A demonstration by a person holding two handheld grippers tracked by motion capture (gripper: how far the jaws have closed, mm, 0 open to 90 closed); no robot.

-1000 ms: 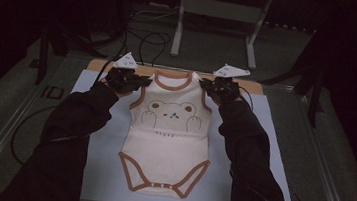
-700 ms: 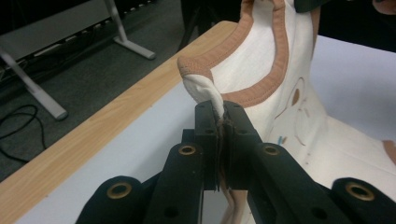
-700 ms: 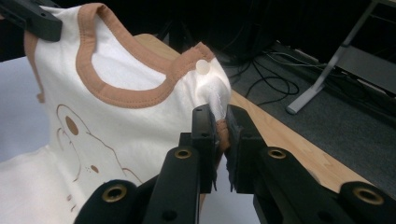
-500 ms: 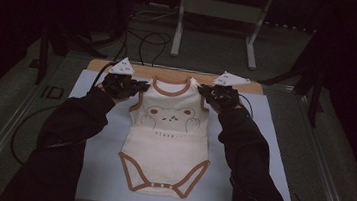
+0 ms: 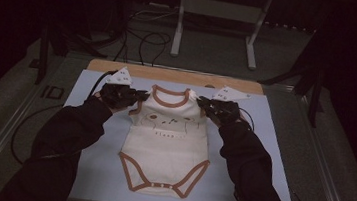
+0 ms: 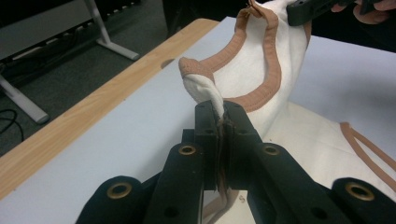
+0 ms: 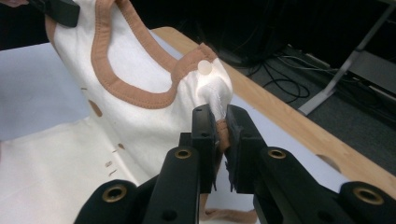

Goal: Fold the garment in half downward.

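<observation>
A small white baby bodysuit (image 5: 167, 144) with brown edges lies in the middle of the high view. It rests on a pale blue mat (image 5: 270, 160) that covers a wooden table (image 5: 169, 73). The bottom part, with its little snaps, lies flat near the lower middle of the picture. The top part, with the neck hole, is lifted up a bit off the mat.

The left gripper (image 5: 139, 96) is just left of the neck hole, a bit above the middle of the high view. In the left gripper view, its jaws are squeezed tight on the shoulder of the bodysuit (image 6: 205, 88), and a puff of white cloth with a brown edge sticks up above the tips (image 6: 223, 109).

The right gripper (image 5: 201, 102) is just right of the neck hole. In the right gripper view, its jaws are pinched on the other shoulder (image 7: 212, 93), right under a small round snap (image 7: 204, 66). The cloth bunches up between the tips (image 7: 222, 116).

The cloth is pulled between the two grippers, so the neck hole stands open and up.

Two arms in dark sleeves (image 5: 67, 139) come in from the bottom of the high view. Grey floor and black cables (image 5: 143, 36) sit at the top, past the table.
</observation>
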